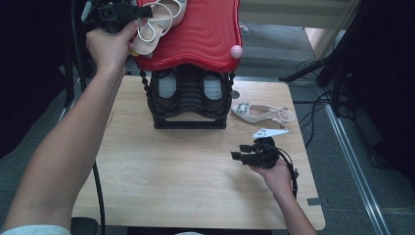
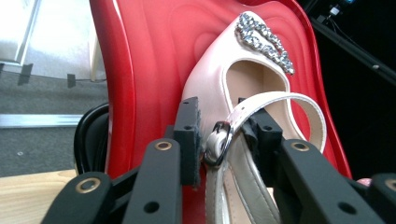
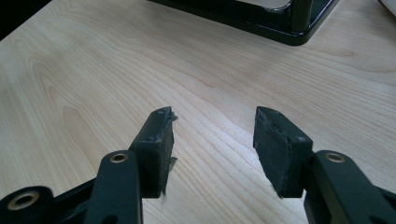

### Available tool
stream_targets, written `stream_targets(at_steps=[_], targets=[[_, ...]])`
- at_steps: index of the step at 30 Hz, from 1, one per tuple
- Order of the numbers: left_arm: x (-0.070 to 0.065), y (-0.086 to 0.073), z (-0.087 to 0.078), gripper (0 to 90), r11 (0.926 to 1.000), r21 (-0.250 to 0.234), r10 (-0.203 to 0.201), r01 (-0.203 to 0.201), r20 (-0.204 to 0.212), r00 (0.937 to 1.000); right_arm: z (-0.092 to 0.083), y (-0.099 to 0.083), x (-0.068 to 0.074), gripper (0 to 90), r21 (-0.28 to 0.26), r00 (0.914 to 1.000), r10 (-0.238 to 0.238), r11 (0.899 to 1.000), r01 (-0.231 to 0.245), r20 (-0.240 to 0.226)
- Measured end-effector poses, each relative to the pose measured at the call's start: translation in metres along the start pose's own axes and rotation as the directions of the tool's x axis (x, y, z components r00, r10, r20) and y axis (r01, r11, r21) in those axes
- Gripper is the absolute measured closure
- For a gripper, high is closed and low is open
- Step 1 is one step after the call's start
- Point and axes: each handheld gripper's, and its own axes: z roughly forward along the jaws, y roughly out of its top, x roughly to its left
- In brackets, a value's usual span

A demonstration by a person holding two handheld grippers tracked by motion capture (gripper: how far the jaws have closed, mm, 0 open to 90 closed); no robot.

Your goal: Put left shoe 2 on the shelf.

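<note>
Where the left arm reaches: stretched forward and up along the left edge of the tabletop (image 1: 171,171), forearm bare, the left hand (image 1: 110,46) level with the red top shelf (image 1: 205,34) of the shoe rack.
Left hand pose: wrapped round its tool from below, the left tongs (image 1: 140,12) pointing sideways onto the shelf.
Left tongs: parted, released. In the left gripper view they (image 2: 226,126) stand on either side of the strap of the cream shoe (image 2: 210,88); the silver buckle (image 2: 217,144) lies against one pad, and the strap crosses in front of the other without being squeezed.
Cream shoe: lying on the red top shelf (image 2: 144,56) near its left end, jewelled toe trim pointing away from the tongs; seen from above (image 1: 159,22) its heel end overhangs towards the hand.
Right arm: low, coming in over the near right corner of the tabletop, the right hand (image 1: 276,174) resting there, palm cupping the tool.
Right tongs: (image 1: 237,152) wide apart, gripping nothing; bare wood (image 3: 93,70) shows between the pads (image 3: 212,135).
Second shoe: (image 1: 254,112) flat on the tabletop, just right of the black lower rack (image 1: 188,100), apart from the right tongs.
</note>
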Motion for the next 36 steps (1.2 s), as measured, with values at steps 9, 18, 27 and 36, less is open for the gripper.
stream_targets(at_steps=[9,18,27,36], targets=[[-0.005,0.002,-0.009,56.5,0.9993,0.014,0.034,-0.035,0.024,0.9991,-0.001,0.001,-0.002,49.1,0.000,1.0000,0.002,1.000,-0.002,0.008],[-0.001,0.006,-0.027,53.4,0.9990,0.034,0.026,-0.029,0.078,0.9966,-0.001,0.001,-0.003,49.1,-0.003,0.9999,0.005,1.000,-0.005,0.012],[0.013,0.008,-0.041,53.4,0.9977,0.036,0.055,-0.057,0.046,0.9974,-0.001,0.002,-0.004,48.9,0.003,0.9999,0.003,1.000,-0.003,0.015],[0.037,-0.004,-0.043,53.3,0.9975,0.059,0.039,-0.040,0.023,0.9990,-0.001,0.001,-0.005,49.0,0.001,0.9998,0.009,1.000,-0.009,0.018]])
